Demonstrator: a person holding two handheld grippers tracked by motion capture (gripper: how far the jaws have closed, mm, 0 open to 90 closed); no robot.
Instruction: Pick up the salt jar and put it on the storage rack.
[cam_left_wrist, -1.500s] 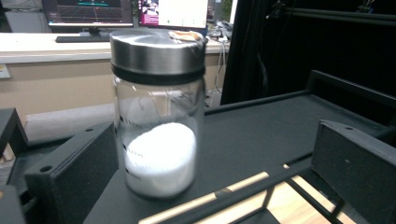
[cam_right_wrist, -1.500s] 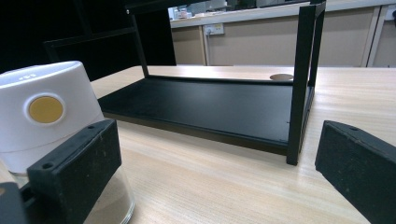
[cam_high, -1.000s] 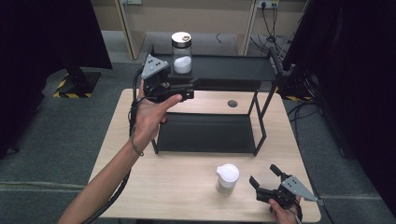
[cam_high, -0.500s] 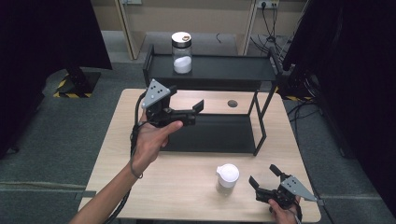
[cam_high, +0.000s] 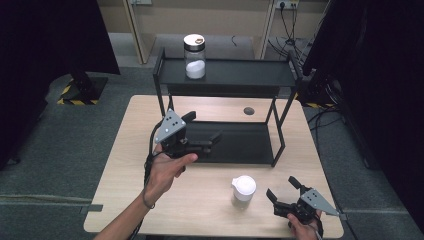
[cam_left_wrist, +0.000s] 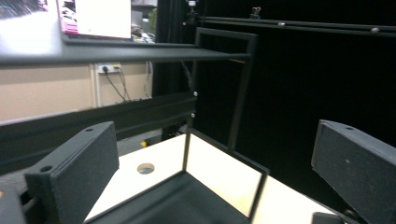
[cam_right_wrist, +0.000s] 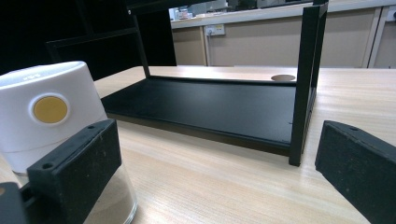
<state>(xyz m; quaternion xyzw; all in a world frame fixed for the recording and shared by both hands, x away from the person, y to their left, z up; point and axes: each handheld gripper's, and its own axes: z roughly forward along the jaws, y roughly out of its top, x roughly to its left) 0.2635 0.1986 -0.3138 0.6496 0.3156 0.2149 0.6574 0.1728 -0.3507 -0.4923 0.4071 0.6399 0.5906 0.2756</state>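
Withdrawn from the rack (cam_high: 225, 80) top, left gripper (cam_high: 212, 142) hangs wide-jawed, empty; right gripper (cam_high: 282, 192), jaws wide beside the white-lidded jar (cam_high: 244, 192), risks toppling it

The table (cam_high: 125, 165) is pale wood grain. The two-tier shelf (cam_high: 235, 75) is matt black. Both jars have white contents: one (cam_high: 194, 56) has a black lid, the other (cam_high: 243, 191) a white lid with a yellow dot. The tongs (cam_high: 287, 195) are black with grey plates.
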